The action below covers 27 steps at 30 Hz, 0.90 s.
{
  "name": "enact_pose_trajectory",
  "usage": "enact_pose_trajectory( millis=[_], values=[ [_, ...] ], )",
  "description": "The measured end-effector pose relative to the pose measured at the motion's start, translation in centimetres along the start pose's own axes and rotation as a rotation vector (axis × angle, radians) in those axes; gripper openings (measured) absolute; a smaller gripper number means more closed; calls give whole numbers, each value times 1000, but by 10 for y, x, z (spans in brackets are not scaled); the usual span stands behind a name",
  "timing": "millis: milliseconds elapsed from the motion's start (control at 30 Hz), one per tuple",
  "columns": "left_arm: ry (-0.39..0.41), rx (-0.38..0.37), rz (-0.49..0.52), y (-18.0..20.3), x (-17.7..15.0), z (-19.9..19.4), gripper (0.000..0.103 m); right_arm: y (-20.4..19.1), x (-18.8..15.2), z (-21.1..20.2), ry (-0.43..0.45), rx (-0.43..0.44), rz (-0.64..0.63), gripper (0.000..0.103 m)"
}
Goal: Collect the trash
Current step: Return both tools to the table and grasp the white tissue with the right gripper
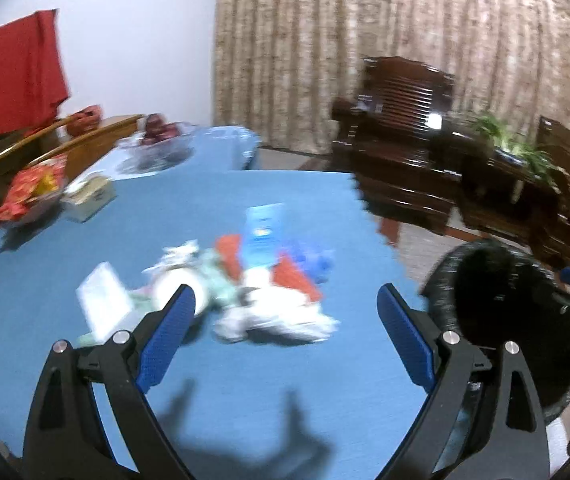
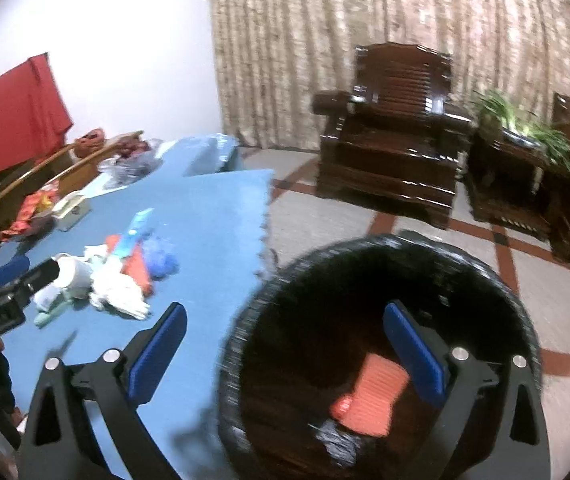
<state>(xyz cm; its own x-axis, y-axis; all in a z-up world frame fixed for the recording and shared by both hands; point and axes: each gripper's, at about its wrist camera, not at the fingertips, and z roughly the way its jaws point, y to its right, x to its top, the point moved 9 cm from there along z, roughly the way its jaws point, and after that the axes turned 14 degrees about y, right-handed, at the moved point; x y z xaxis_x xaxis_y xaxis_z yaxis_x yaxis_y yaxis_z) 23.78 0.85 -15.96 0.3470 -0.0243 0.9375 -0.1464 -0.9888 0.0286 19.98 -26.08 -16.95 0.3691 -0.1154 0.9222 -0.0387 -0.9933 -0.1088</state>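
Observation:
A heap of trash point(image 1: 253, 280) lies mid-table on the blue cloth: white crumpled paper, a white cup, red and blue scraps, a light-blue carton, a white box. My left gripper point(image 1: 287, 300) hangs over the table just short of the heap, open, nothing between its fingers. Beside the table's right edge stands a black trash bin point(image 2: 381, 344) holding an orange wrapper point(image 2: 373, 396) and a dark crumpled bag. My right gripper point(image 2: 285, 320) is open and empty above the bin's near-left rim. The same heap point(image 2: 117, 280) shows at the left of the right wrist view.
At the table's far left sit a bowl of red-wrapped snacks point(image 1: 33, 192), a tissue box point(image 1: 89, 196) and a glass fruit bowl point(image 1: 157, 140). Dark wooden armchairs point(image 2: 389, 140) and a plant stand beyond, on a tiled floor. The bin point(image 1: 497, 312) is right of the table.

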Motion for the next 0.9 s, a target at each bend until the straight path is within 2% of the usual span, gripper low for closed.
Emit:
enact_pose_trajectory(
  millis=[233, 433, 567, 900],
  values=[
    [-3, 141, -15, -67, -10, -11, 90, -78, 2, 29, 9, 117, -57, 97],
    [-27, 224, -33, -118, -25, -7, 89, -131, -7, 57, 10, 187, -111, 96],
    [-38, 253, -38, -136, -34, -2, 89, -153, -17, 75, -12, 217, -121, 89],
    [-76, 263, -53, -154, -50, 20, 87, -194, -53, 114, -96, 268, -170, 78]
  ],
)
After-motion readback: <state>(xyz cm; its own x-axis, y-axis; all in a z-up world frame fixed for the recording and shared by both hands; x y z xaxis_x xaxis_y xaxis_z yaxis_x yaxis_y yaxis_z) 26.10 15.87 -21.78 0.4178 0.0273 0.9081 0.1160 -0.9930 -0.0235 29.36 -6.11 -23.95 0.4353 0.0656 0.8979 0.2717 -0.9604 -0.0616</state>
